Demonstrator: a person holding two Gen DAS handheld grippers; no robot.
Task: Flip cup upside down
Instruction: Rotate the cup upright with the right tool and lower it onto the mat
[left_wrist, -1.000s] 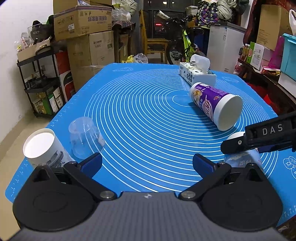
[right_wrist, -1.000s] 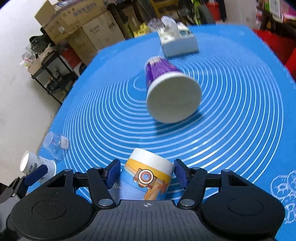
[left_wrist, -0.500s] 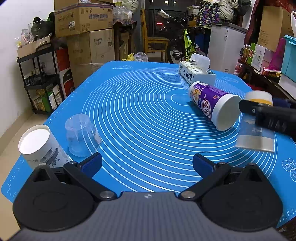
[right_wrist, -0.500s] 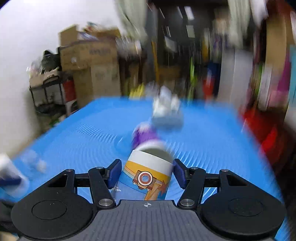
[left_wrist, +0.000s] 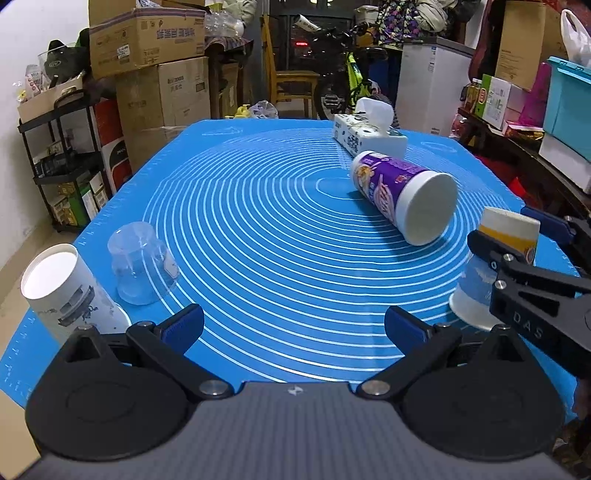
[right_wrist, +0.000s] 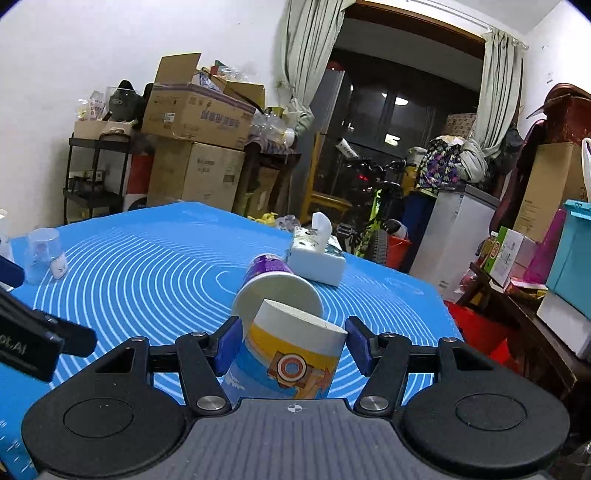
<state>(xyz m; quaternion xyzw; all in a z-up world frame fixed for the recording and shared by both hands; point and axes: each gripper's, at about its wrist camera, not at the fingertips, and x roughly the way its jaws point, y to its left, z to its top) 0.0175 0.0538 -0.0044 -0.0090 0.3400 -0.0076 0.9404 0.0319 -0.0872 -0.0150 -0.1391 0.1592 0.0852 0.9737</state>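
Inversion appears nearly done: the right claw (right_wrist: 291, 345) is clamping both blue pads against the sides of a blue-and-yellow printed paper cup (right_wrist: 286, 356), whose closed white base is pointing up and away from the claw. In the left wrist view that cup (left_wrist: 493, 266) is sitting between the claw's fingers with its wide rim facing down, just above or barely touching the blue silicone mat (left_wrist: 280, 229) on the table; contact cannot be confirmed. Directly ahead of the right claw, a purple-labelled white cylindrical canister (right_wrist: 275, 286) is lying on its side, with a white tissue box (right_wrist: 317, 258) beyond it. The left claw (left_wrist: 293, 325) is hovering with its fingers spread wide and gripping nothing. To its left, a clear plastic cup (left_wrist: 142, 267) is standing inverted beside a white paper cup (left_wrist: 62, 286).

Judging by this, the placing step is in hand. Next, the rim needs lowering flat onto the mat, then the pads spreading evenly so the light cup is not dragged or tipped.
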